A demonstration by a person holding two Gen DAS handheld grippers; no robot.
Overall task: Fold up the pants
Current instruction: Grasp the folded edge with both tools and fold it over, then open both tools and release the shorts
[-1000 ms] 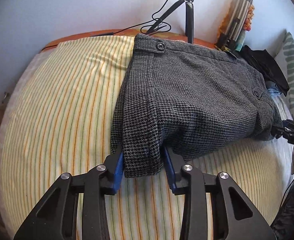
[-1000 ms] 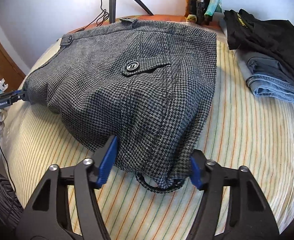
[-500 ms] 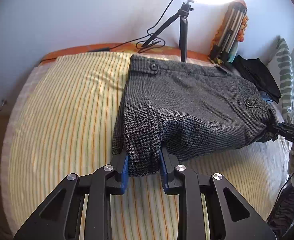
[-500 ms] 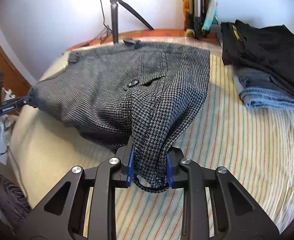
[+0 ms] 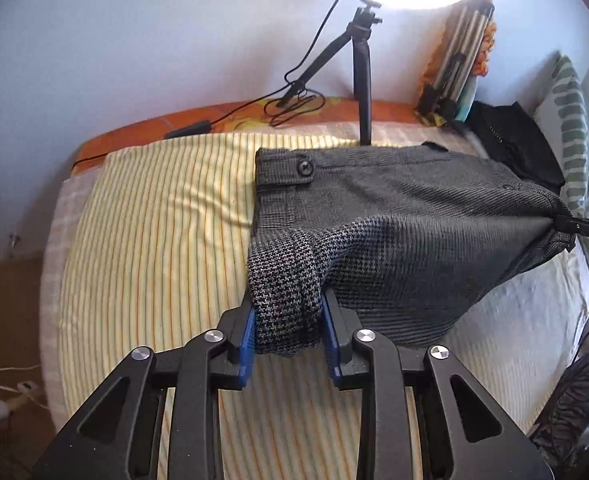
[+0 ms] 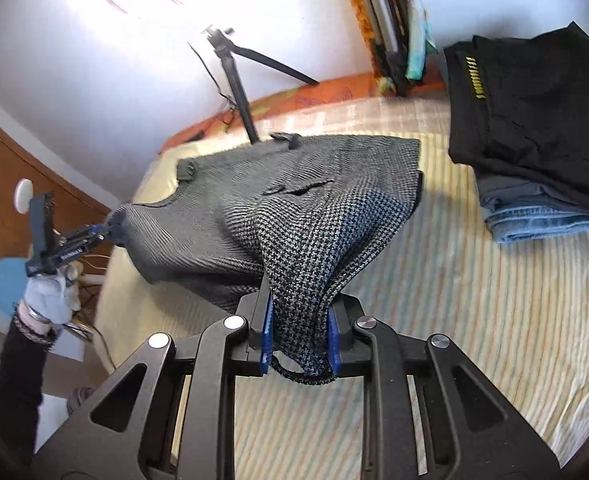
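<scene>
Grey houndstooth pants (image 5: 394, 216) lie folded on a striped bed, their near edge lifted off the sheet. My left gripper (image 5: 288, 332) is shut on the near left corner of the pants. My right gripper (image 6: 300, 334) is shut on the near right corner of the pants (image 6: 294, 216). The waistband with a button (image 5: 304, 167) rests at the far side. The right gripper shows at the right edge of the left wrist view (image 5: 574, 226); the left gripper shows at the left of the right wrist view (image 6: 102, 234).
The yellow striped sheet (image 5: 154, 240) covers the bed. A stack of folded black and blue clothes (image 6: 534, 120) lies at the right. A tripod (image 5: 362, 80) with a ring light stands behind the bed against the wall. A striped pillow (image 5: 574, 132) is at the far right.
Both grippers closed on the near corners of the pants and lifted them up off the bed, pulling the cloth taut between them.
</scene>
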